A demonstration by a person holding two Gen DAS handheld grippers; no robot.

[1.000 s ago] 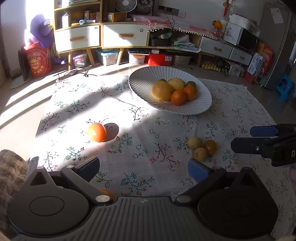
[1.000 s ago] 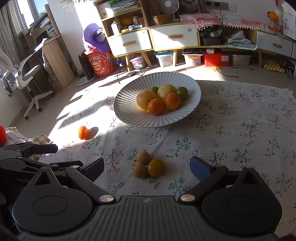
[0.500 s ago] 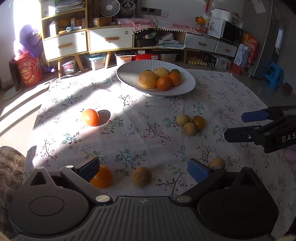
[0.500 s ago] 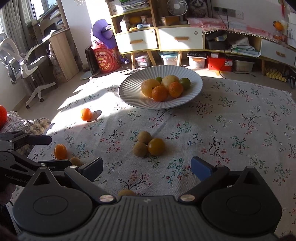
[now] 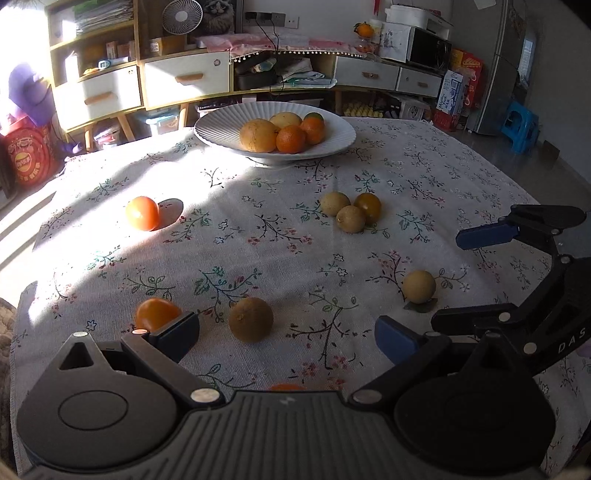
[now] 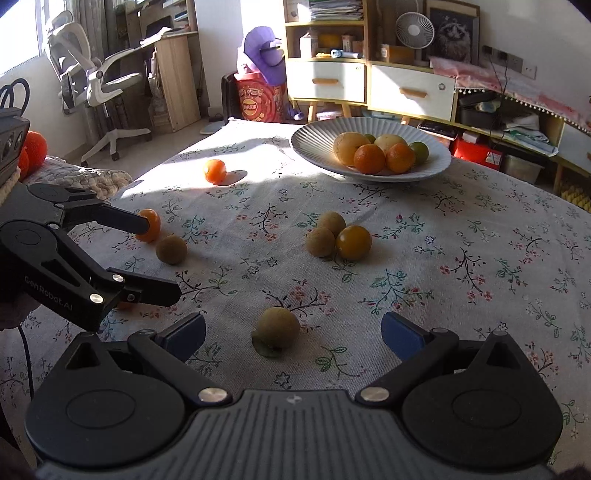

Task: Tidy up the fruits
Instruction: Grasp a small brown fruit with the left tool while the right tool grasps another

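A white ribbed plate point(image 5: 218, 127) point(image 6: 314, 146) at the far side of the table holds several oranges and yellow fruits. Loose fruits lie on the floral cloth: an orange one point(image 5: 142, 213) in the sun, a cluster of three point(image 5: 351, 212) point(image 6: 338, 236) mid-table. My left gripper point(image 5: 286, 336) point(image 6: 162, 258) is open low over the cloth, with a brown fruit point(image 5: 251, 319) point(image 6: 171, 249) between its fingers and an orange fruit point(image 5: 155, 314) beside the left finger. My right gripper point(image 6: 291, 334) point(image 5: 469, 277) is open around a pale brown fruit point(image 6: 278, 328) point(image 5: 419, 286).
Another orange fruit point(image 5: 286, 387) peeks out just under the left gripper's body. Past the table stand cabinets with drawers point(image 5: 184, 79), a fan point(image 6: 414, 25) and an office chair point(image 6: 99, 77). A quilted cushion point(image 6: 74, 177) lies by the table's left edge.
Both grippers have dropped lower and drawn back toward the near edge, so the near fruits now show. Each open gripper now has a fruit between its fingers.
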